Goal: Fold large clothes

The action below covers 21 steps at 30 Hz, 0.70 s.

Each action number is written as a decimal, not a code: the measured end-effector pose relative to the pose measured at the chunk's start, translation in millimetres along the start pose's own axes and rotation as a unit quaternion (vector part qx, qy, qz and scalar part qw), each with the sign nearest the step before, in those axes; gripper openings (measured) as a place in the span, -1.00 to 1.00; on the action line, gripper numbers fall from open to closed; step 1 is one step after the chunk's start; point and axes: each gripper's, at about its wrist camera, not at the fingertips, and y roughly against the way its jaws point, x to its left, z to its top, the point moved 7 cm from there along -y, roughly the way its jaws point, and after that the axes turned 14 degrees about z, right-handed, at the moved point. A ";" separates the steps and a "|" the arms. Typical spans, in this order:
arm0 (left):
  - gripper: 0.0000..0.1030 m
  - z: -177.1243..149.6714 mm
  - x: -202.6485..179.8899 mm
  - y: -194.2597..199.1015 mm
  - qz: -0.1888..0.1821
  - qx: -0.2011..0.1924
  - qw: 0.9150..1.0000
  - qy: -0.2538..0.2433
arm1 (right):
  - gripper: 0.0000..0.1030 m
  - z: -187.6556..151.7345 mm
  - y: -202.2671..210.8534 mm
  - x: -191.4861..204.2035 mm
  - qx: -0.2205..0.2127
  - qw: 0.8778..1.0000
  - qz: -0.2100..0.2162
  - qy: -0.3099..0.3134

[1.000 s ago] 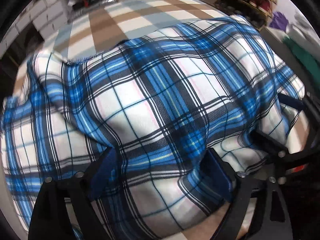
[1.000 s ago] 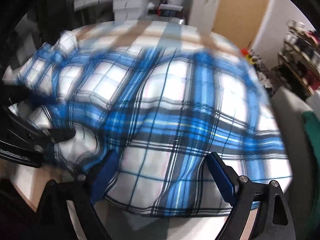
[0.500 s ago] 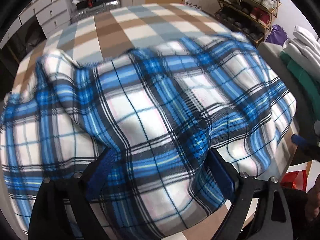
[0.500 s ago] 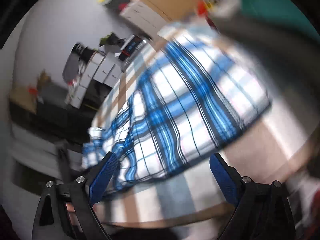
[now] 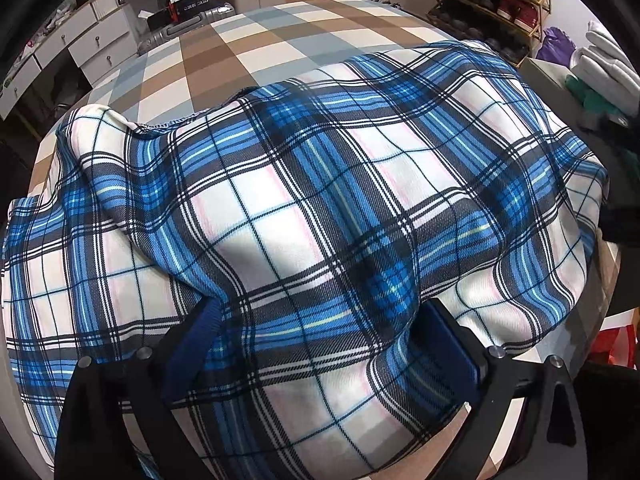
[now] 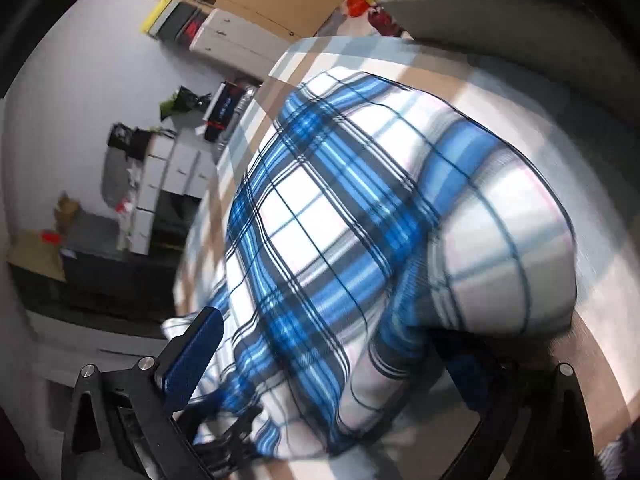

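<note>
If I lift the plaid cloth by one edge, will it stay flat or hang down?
The plaid cloth would probably hang down and sag: it already lies in soft humps and folds. It looks light and thin. It may slide easily on the checked cover.

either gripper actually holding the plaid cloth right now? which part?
Nothing is held. Both sets of jaws are opening. The left gripper straddles a raised fold of the plaid cloth near its front edge. The right gripper has cloth between its fingers, unpinched.
</note>
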 end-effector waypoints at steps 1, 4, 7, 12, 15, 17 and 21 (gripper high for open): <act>0.89 0.3 0.1 -0.4 0.000 -0.001 1.000 0.001 | 0.48 -1.0 1.9 -1.9 -0.011 1.000 -0.014 0.004; 0.89 0.6 0.0 -0.5 -0.002 -0.003 1.000 0.006 | -0.79 3.6 8.4 -2.2 -0.040 0.997 -0.046 0.045; 0.90 -0.5 -2.6 0.8 -0.003 -0.004 1.000 0.003 | -0.87 6.7 21.2 1.3 -0.066 0.992 -0.043 0.095; 0.90 4.1 -17.5 3.3 -0.015 -0.002 1.000 0.004 | -0.93 13.0 31.6 30.8 -0.070 0.972 -0.081 0.211; 0.90 10.9 -38.0 5.8 -0.026 -0.003 1.000 -0.002 | -0.93 23.5 43.6 56.1 -0.068 0.953 -0.106 0.275; 0.91 17.0 -52.3 8.1 -0.041 -0.007 0.999 0.000 | -0.93 28.7 54.7 74.2 -0.071 0.933 -0.128 0.327; 0.95 43.4 -96.1 13.4 -0.110 -0.034 0.993 -0.007 | -0.94 39.6 80.3 117.3 -0.080 0.888 -0.167 0.422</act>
